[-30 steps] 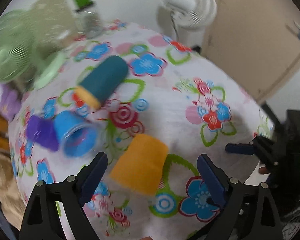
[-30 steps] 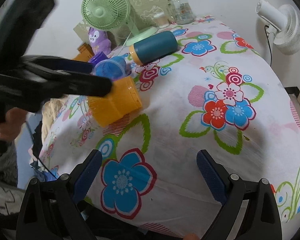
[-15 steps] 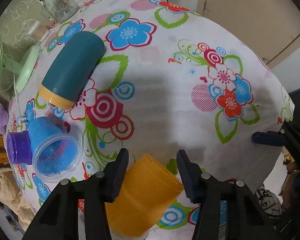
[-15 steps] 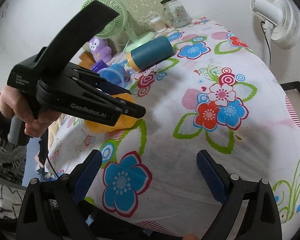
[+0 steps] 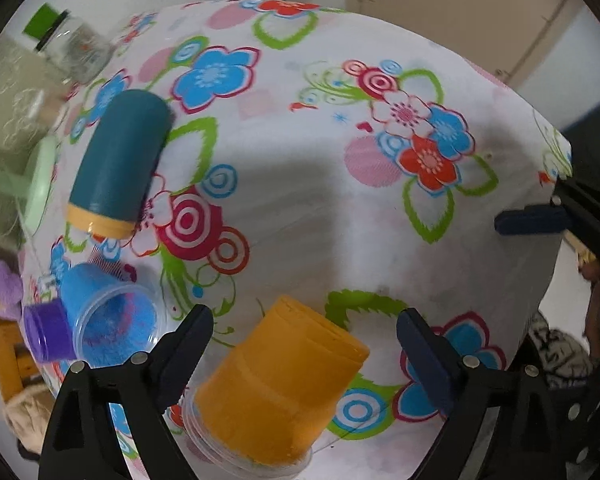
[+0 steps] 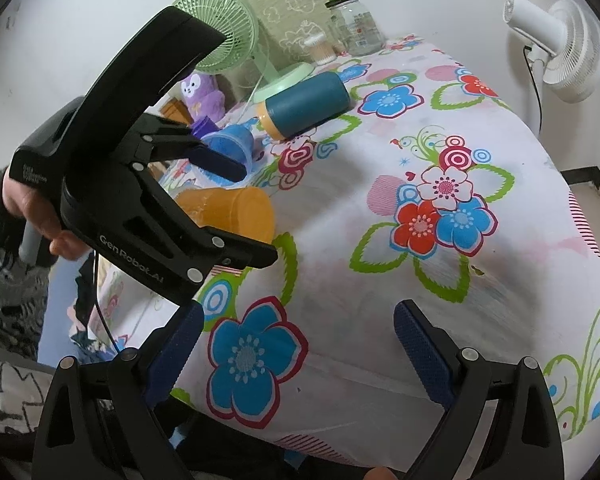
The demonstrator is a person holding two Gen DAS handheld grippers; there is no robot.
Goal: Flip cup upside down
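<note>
An orange plastic cup (image 5: pixel 278 386) lies tilted on the flowered tablecloth (image 5: pixel 300 208), its closed base pointing away and its clear rim toward the camera. My left gripper (image 5: pixel 304 336) is open, a finger on each side of the cup, apart from it. In the right wrist view the cup (image 6: pixel 236 210) sits between the left gripper's black fingers (image 6: pixel 240 254). My right gripper (image 6: pixel 298 344) is open and empty over the table's near edge.
A teal bottle with a yellow cap (image 5: pixel 118 166) lies on its side. A blue cup (image 5: pixel 108 322) and a purple cup (image 5: pixel 46 334) lie at the left edge. A green fan (image 6: pixel 220 28), a glass jar (image 6: pixel 354 20) and a white fan (image 6: pixel 556 44) stand at the back.
My left gripper has opened wide around the orange cup and pulled back a little. The cup now rests tilted on the cloth. The right gripper has stayed still.
</note>
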